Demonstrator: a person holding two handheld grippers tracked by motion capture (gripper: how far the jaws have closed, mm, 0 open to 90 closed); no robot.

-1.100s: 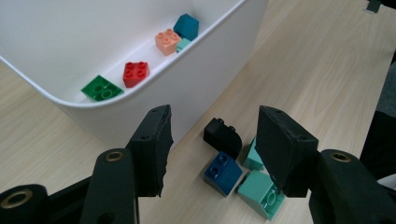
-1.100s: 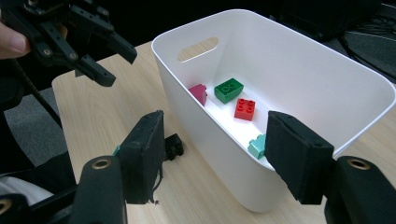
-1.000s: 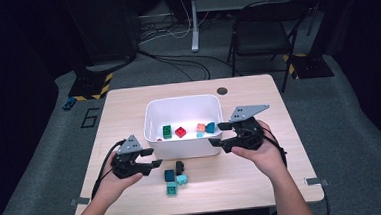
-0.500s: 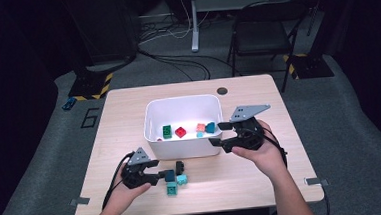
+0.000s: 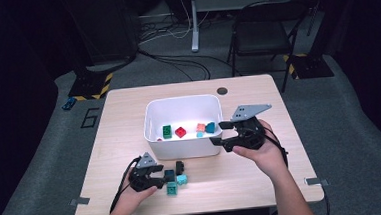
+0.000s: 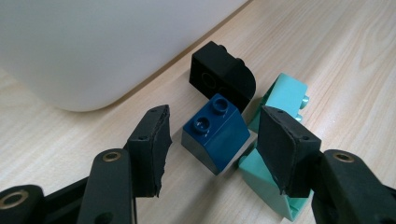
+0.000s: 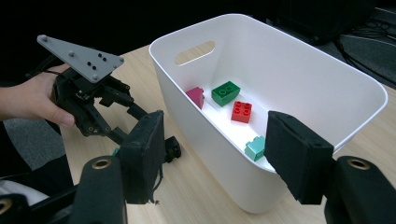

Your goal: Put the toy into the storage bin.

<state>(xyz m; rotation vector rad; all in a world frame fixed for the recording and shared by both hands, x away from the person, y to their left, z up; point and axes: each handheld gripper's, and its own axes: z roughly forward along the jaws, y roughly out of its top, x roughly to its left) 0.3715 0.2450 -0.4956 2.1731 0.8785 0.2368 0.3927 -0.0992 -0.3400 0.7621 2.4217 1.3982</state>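
Wooden table (image 5: 263,178); white bin (image 5: 183,127) is the landmark, sitting mid-table. Inside the bin: green brick (image 7: 226,92), red brick (image 7: 241,111), a magenta one and a pale teal one.

Right gripper (image 5: 222,134) hovers level at the bin's right wall, jaws spread, nothing between them.

Left gripper (image 5: 159,178) is down at the table just in front of the bin, jaws spread and straddling the dark blue brick (image 6: 216,131), pads not touching it. The jaws have just been opening.

Beside the blue brick: black brick (image 6: 223,77) toward the bin, teal bricks (image 6: 280,95) on the far side.

Handling, judged: small hard plastic, light, rigid, smooth and a bit slippery; one face slopes. Best pinched across its flat vertical sides, low, below the studs.

The left gripper view gives the gap between pads and brick; the high view gives layout but blurs the cluster. The right gripper view shows the bin's contents clearly.
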